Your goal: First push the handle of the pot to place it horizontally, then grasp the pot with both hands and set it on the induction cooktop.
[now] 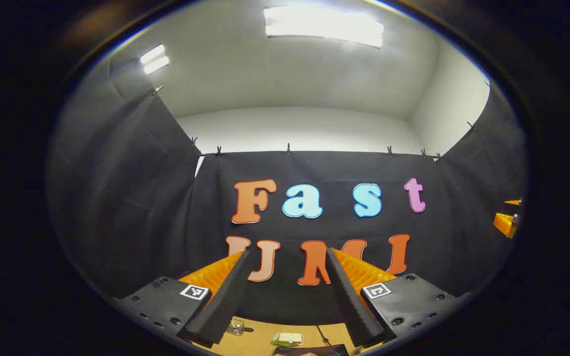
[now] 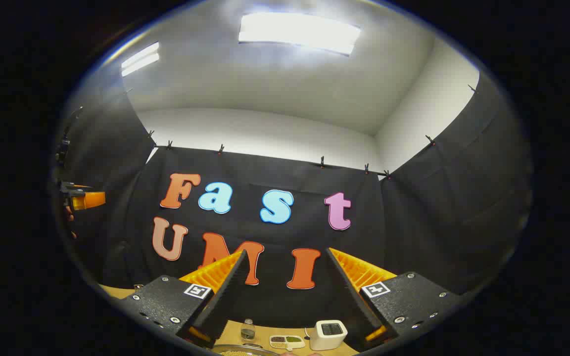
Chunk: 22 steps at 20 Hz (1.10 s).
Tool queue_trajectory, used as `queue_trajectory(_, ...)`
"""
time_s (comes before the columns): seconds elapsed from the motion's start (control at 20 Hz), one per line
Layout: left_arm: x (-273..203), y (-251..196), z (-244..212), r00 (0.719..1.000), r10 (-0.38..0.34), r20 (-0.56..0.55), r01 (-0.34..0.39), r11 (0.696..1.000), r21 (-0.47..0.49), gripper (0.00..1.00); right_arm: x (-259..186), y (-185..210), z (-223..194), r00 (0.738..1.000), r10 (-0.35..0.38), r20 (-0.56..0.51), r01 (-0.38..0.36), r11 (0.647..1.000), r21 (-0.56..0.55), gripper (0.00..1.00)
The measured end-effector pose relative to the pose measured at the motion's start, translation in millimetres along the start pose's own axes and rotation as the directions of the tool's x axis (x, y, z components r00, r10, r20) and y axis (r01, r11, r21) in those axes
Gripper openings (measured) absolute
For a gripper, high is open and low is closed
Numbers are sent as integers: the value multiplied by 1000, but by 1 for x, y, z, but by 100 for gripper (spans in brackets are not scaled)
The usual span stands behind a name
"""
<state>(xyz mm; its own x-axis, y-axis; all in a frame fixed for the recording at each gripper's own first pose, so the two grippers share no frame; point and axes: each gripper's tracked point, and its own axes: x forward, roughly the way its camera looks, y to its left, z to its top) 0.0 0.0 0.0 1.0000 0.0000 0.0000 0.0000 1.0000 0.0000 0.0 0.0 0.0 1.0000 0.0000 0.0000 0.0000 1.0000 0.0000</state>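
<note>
Both grippers are held high and point at the booth's back wall. In the left gripper view, my left gripper (image 1: 287,253) stands open with nothing between its fingers. My right gripper (image 2: 286,253) is open and empty in the same way. Low in the right gripper view a silvery curved rim (image 2: 243,350) peeks over the edge, perhaps the pot. A dark flat slab (image 1: 309,351) shows at the very bottom of the left gripper view, perhaps the cooktop. Each gripper appears at the side of the other's view, the right gripper (image 1: 507,222) and the left gripper (image 2: 81,199).
A wooden table (image 2: 117,291) runs along the bottom. On it stand a small glass bottle (image 2: 248,329), a white boxy device (image 2: 329,333) and a small divided dish (image 2: 287,341). The left gripper view shows a small glass jar (image 1: 235,326) and a dish (image 1: 287,339).
</note>
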Motion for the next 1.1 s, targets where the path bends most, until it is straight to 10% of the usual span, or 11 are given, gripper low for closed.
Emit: queue_trajectory(1.1,0,-2,-28,998,-11,-63,13,1000,22,97,-2,8,-19,999,45,-4,-45,999,-1,95)
